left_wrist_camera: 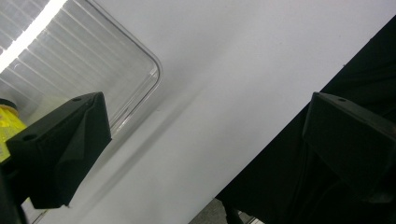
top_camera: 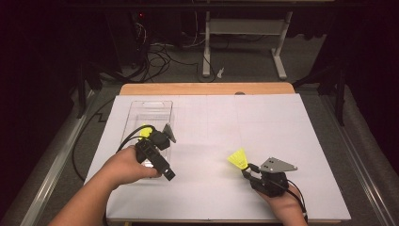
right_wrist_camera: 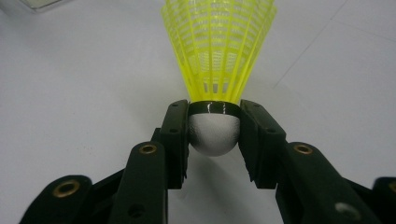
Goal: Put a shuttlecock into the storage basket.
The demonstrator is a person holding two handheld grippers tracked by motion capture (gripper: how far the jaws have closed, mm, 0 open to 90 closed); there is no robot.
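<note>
- White paper covered the wooden worktop (top_camera: pixel 263 141), with dark floor, loose cables and a pale desk frame (top_camera: pixel 244 33) behind it.
- On the near right, the right tongs (top_camera: pixel 248 170) were clamped on the white rounded cork base of a yellow plastic-skirted shuttlecock (top_camera: pixel 238 159); in the right gripper view both jaws pressed the base just under its black band (right_wrist_camera: pixel 215 108), and the skirt fanned away from the tongs.
- Gripping the firm base rather than the flimsy skirt probably kept the shuttlecock (right_wrist_camera: pixel 217 56) from being crushed and left its skirt end free to go in first.
- A clear, rectangular plastic tray (top_camera: pixel 141 110) lay at the left of the worktop, well apart from the held shuttlecock, and looked like the place it was meant for.
- Over the tray's near end, the left tongs (top_camera: pixel 160 155) were released, jaws spread wide with nothing between them, seemingly waiting there or ready to steady the tray (left_wrist_camera: pixel 140 70).
- Something yellow (top_camera: pixel 145 132) already sat in the tray beside the left tongs; I could not tell exactly what it was.
- Bare paper lay between shuttlecock and tray; only the left hand (top_camera: pixel 124 167), the tongs it held and their black cable (top_camera: pixel 129 139) crowded the tray's near end.
</note>
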